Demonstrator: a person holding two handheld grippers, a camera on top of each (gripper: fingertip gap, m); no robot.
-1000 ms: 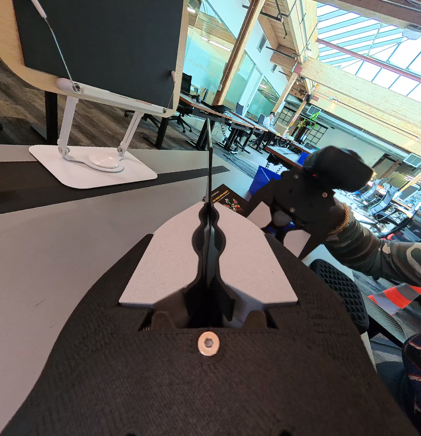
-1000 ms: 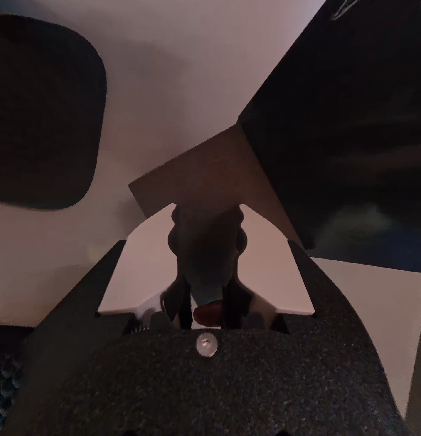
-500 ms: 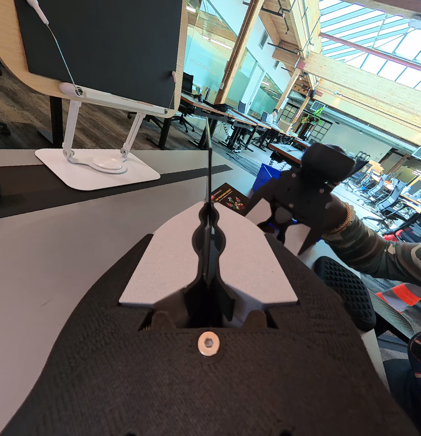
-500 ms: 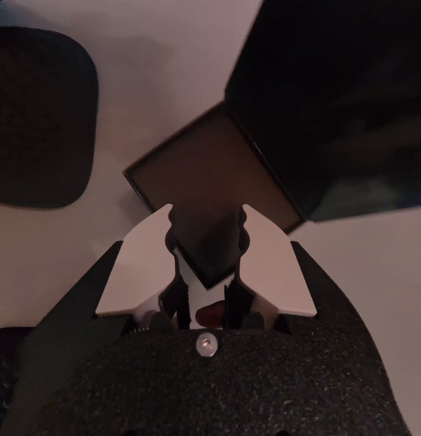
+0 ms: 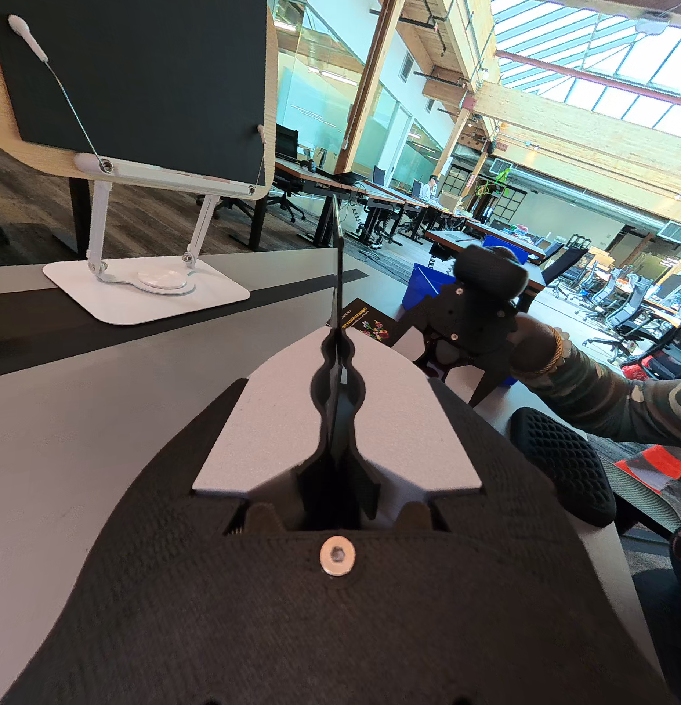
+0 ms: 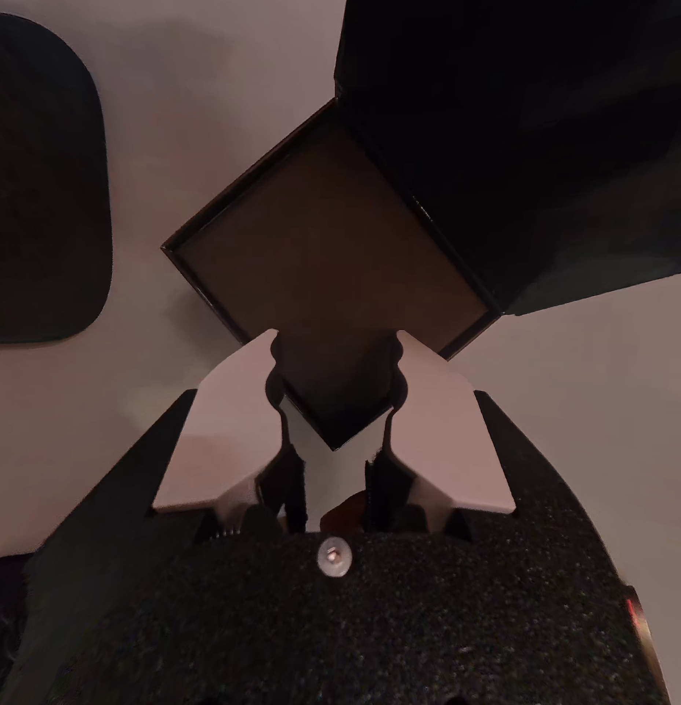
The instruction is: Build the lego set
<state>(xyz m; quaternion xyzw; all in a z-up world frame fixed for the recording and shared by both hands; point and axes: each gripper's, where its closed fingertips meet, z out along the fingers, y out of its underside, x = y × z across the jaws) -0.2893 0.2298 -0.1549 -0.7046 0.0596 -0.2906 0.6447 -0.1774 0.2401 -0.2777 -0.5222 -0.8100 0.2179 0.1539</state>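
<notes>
My left gripper [image 5: 337,335] is shut on a thin black card sheet [image 5: 335,267] that stands upright, seen edge-on. Just past it a black Lego box [image 5: 365,328] with a flower picture lies on the grey table [image 5: 102,419]. My right gripper [image 5: 472,316] is over the box, held by a hand in a camouflage sleeve. In the right wrist view my right gripper [image 6: 335,343] is open, pointing down over the box's brown inner flap [image 6: 331,236]. The flap's corner shows between the fingers [image 6: 235,404]; I cannot tell if they touch it. The black box body [image 6: 522,133] lies at the upper right.
A white stand [image 5: 148,293] holding a dark board [image 5: 140,76] sits at the back left of the table. A black mesh chair armrest [image 5: 560,465] is at the table's right edge and also shows in the right wrist view [image 6: 37,183]. A blue bin [image 5: 422,290] stands beyond. The left gripper's tips are roughly 15 cm from the right gripper's.
The right gripper has drawn back from the flap, so more of the flap and its corner show between the open fingers. The left gripper still holds the sheet.
</notes>
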